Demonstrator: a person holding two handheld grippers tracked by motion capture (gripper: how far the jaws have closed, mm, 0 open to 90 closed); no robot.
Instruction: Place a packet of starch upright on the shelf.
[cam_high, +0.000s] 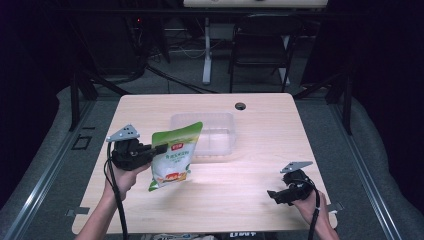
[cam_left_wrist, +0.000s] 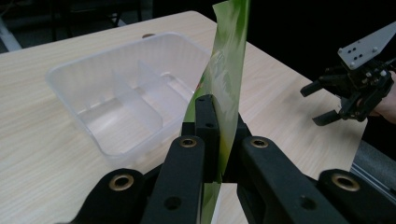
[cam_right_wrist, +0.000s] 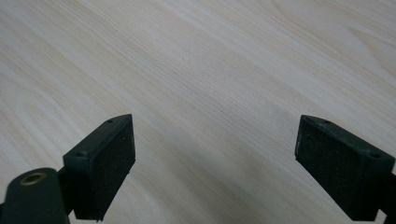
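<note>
Overhead light lit the pale wooden table (cam_high: 250, 200) evenly; surroundings from 9 through 3 o'clock stayed near black. Soft shadows, mild glare at centre. Near black jaws were blurred.

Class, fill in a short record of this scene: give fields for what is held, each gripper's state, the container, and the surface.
held item: green and white food pouch, lifted off the table
left gripper: shut on the pouch's edge
right gripper: open, nothing between its jaws, over bare wood
container: clear plastic box with dividers, nothing in it, behind the pouch
surface: light wooden table
</note>
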